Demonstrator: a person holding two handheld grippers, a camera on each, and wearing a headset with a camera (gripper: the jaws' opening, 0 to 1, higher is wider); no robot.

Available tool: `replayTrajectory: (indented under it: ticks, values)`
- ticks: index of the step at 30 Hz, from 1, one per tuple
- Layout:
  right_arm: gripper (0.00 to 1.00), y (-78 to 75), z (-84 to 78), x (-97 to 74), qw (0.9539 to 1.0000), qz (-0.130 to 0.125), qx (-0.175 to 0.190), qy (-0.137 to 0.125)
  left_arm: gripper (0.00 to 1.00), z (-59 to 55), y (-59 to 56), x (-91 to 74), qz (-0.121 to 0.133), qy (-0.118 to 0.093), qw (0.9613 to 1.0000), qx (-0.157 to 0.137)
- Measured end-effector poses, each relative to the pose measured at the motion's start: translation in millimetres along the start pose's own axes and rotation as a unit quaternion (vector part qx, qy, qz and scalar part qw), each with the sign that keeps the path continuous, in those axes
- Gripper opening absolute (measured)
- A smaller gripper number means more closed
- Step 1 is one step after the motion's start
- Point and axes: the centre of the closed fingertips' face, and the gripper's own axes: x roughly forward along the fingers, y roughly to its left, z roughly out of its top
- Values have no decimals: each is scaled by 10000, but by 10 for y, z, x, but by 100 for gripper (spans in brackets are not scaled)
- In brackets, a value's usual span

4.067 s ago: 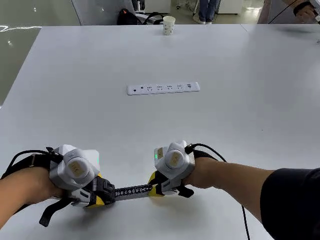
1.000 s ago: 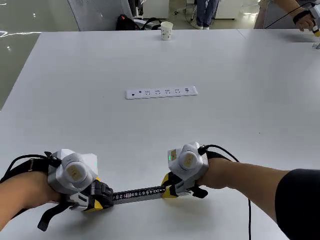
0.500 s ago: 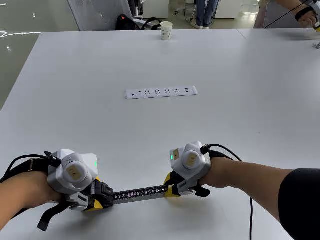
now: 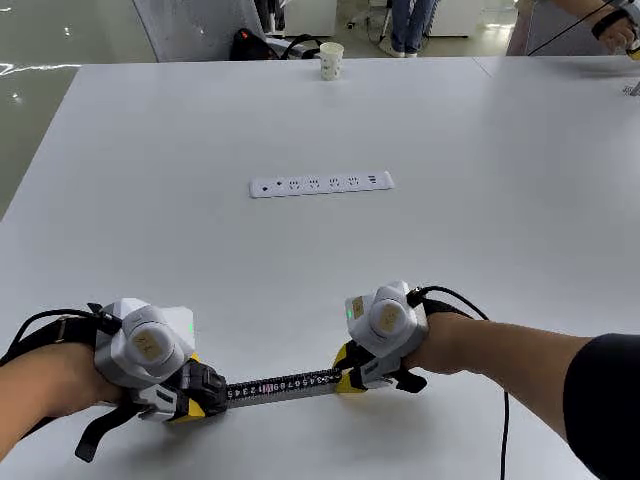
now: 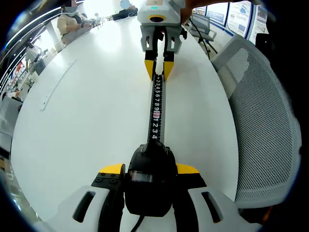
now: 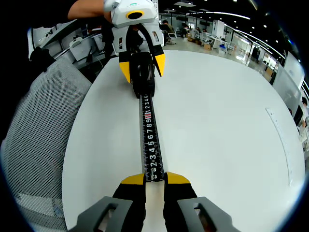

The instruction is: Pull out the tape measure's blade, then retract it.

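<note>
Head view: right claw [image 4: 345, 381] has drawn blade [image 4: 280, 387] longer.

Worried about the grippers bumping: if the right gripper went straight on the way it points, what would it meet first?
Following the blade it grips, the right gripper would probably first meet the tape measure's case, held in the left gripper straight ahead. Nothing else lies between them.
</note>
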Motion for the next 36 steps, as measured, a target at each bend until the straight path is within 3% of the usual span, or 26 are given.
replayTrajectory:
  ticks: [36]
  values:
    - [9,-25,-160,-104,9999,-64,89,33,33,18,-11,-18,42,-23,10000,-12]
